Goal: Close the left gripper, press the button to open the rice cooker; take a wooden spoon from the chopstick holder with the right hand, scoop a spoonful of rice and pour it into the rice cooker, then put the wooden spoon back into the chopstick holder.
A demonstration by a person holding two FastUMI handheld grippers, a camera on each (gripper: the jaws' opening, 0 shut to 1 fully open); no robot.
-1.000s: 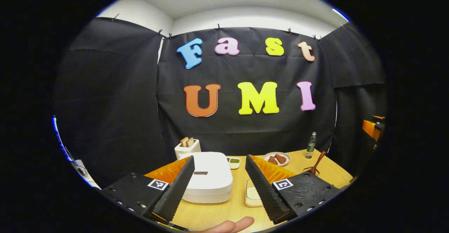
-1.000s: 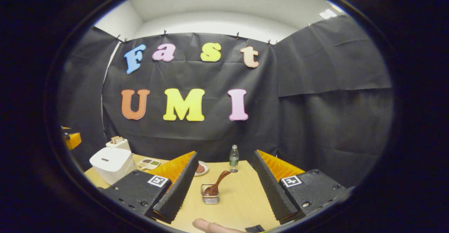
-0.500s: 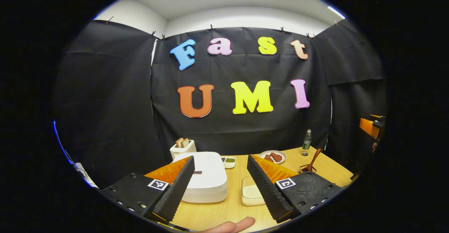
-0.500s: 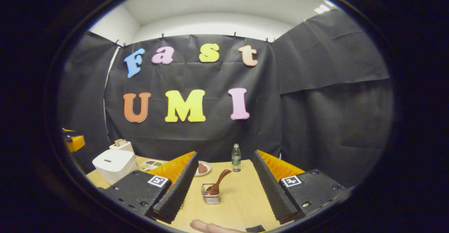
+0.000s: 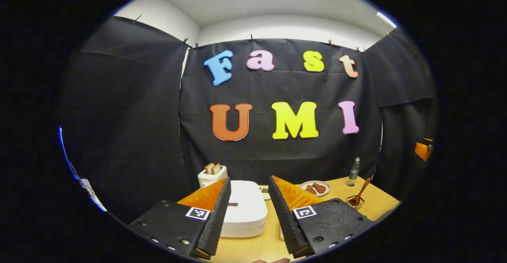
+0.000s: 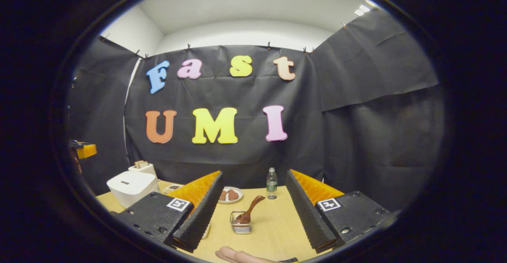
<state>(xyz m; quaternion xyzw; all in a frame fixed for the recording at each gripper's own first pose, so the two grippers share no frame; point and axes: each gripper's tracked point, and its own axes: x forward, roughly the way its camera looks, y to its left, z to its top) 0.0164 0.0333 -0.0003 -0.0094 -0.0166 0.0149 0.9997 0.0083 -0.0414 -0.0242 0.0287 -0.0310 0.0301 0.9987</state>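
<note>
The white rice cooker [image 5: 247, 215], lid down, sits on the wooden table just ahead of my left gripper [image 5: 249, 179], with its dark button [image 5: 233, 204] showing between the fingers. That gripper is open, its gap narrow and empty. The cooker [image 6: 130, 187] is far left in the right gripper view. A brown wooden spoon [image 6: 250, 210] leans in a small wire chopstick holder [image 6: 241, 227] straight ahead of my right gripper [image 6: 254, 174], which is wide open, empty and well short of it. Spoon and holder [image 5: 357, 199] stand at the right in the left gripper view.
A toaster [image 5: 212, 174] with bread stands behind the cooker. A plate of sausages [image 5: 315, 187], a small sauce dish [image 5: 264, 191] and a water bottle [image 5: 353, 170] line the back of the table [image 6: 273, 231]. A person's finger [image 6: 233, 255] shows at the bottom edge.
My left gripper's fingers have drawn closer together and it has shifted so the cooker's button lies between them. The right gripper has stayed wide open and barely moved.
</note>
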